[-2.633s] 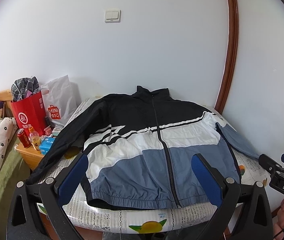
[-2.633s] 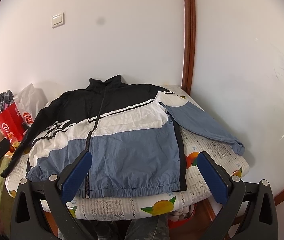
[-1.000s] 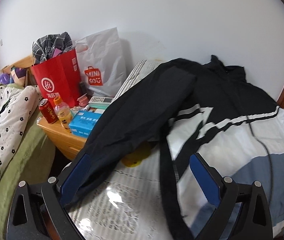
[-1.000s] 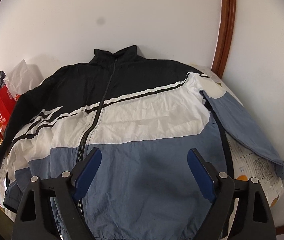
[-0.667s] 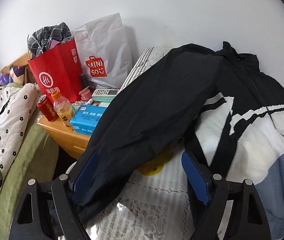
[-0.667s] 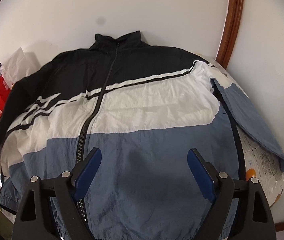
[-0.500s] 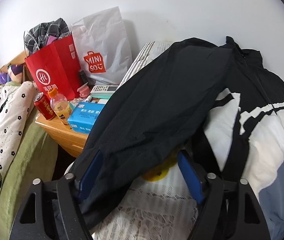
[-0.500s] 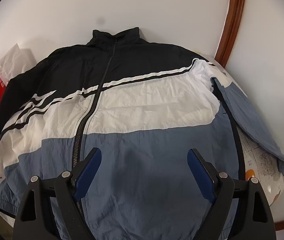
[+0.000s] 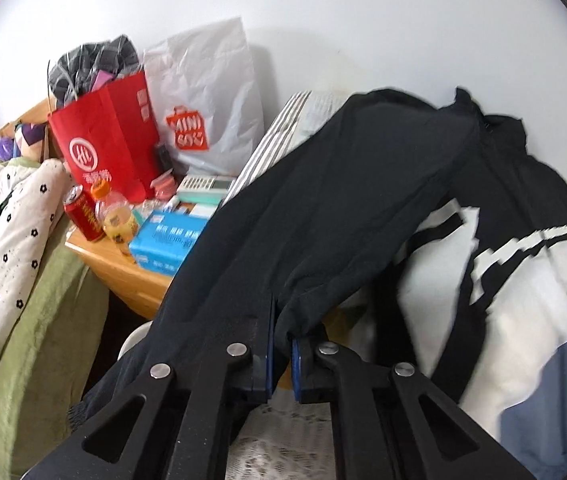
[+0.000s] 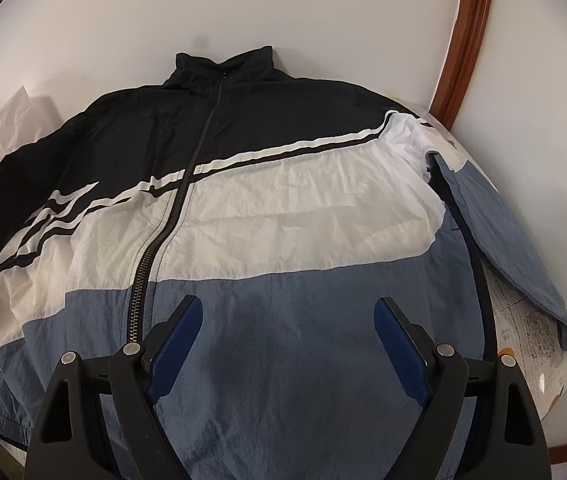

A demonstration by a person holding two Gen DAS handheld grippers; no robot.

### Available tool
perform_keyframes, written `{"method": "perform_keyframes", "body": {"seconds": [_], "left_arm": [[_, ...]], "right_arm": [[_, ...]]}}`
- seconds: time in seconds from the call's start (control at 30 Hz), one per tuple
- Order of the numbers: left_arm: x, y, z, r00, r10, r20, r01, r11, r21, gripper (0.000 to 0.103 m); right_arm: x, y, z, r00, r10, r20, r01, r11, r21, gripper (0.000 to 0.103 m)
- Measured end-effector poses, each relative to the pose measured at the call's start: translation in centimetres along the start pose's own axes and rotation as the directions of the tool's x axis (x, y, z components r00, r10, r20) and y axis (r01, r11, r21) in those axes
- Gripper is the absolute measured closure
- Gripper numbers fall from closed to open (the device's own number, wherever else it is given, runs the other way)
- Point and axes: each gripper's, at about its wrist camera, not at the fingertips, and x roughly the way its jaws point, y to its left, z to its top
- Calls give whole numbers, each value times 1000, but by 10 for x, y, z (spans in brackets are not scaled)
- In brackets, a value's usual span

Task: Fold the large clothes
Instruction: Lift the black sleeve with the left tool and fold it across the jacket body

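Left wrist view shows the left gripper (image 9: 281,344) pinched tight on the black sleeve (image 9: 323,216) of the windbreaker jacket (image 9: 523,264), with cloth bunched between its blue pads. Beside that sleeve stands a wooden nightstand (image 9: 123,276) carrying a red shopping bag (image 9: 107,144), a white Miniso bag (image 9: 203,108), a red can (image 9: 83,214) and a blue tissue box (image 9: 167,240). Right wrist view alone shows the whole jacket front spread flat, zipper (image 10: 163,224) closed, blue sleeve (image 10: 511,240) lying beside it, and the right gripper (image 10: 287,344) spread wide above the blue hem panel, holding nothing.
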Motion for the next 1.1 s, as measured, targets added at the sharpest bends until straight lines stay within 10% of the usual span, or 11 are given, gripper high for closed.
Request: {"method": "perform_keyframes", "body": {"seconds": [0.43, 1.1], "left_arm": [[-59, -87, 38, 978, -183, 99, 174, 980, 97, 99], [-37, -192, 42, 957, -289, -22, 287, 939, 190, 98]], "right_arm": [[-14, -35, 6, 997, 60, 52, -61, 998, 31, 16], [6, -65, 0, 996, 86, 19, -87, 995, 43, 16]]}}
